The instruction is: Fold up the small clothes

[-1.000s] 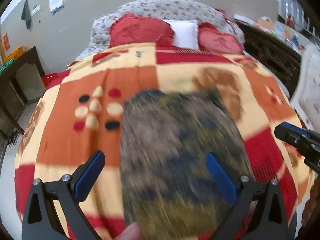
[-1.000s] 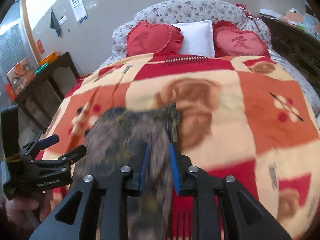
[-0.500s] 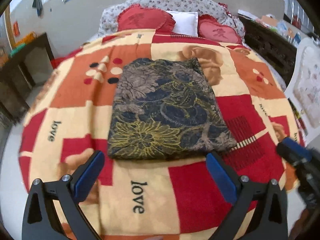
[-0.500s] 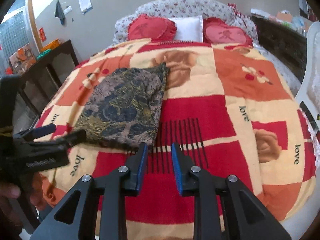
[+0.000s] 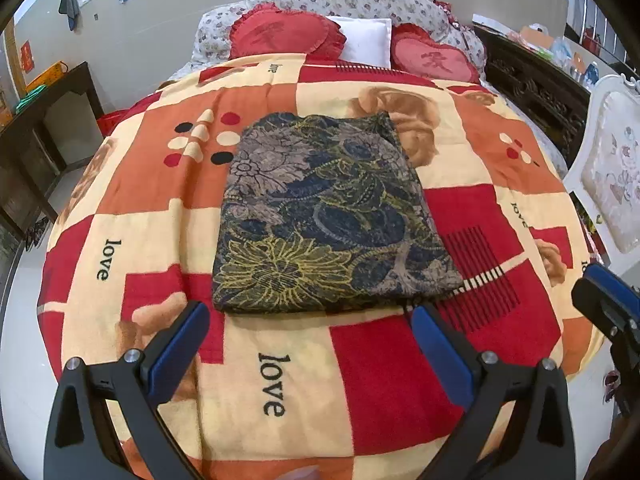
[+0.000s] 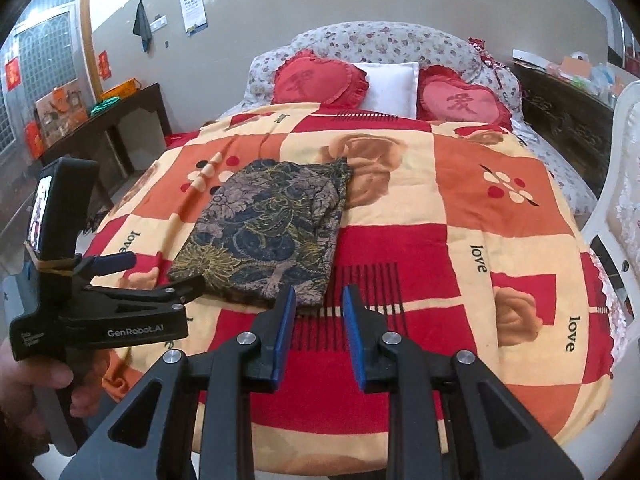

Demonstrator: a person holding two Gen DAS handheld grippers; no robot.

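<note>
A dark garment with a blue, grey and yellow flower print (image 5: pixel 328 216) lies folded into a flat rectangle on the patchwork blanket (image 5: pixel 360 360); the right wrist view shows the same garment (image 6: pixel 268 232). My left gripper (image 5: pixel 308 316) stands wide open just short of its near edge, holding nothing. My right gripper (image 6: pixel 320 294) hovers off the garment's near right corner, its blue pads a narrow gap apart with nothing between them. In the right wrist view a hand holds the left gripper (image 6: pixel 164 270) at the near left corner.
The round bed (image 6: pixel 460 200) carries two red heart cushions (image 5: pixel 286 36) and a white pillow (image 5: pixel 368 40) at its head. A dark side table (image 6: pixel 108 132) stands to the left, a white chair (image 5: pixel 612 168) and a dark cabinet (image 5: pixel 536 84) to the right.
Both grippers have drawn back from the garment toward the bed's near edge. The garment, blurred and close a second ago, now lies still and flat. Neither jaw gap has changed.
</note>
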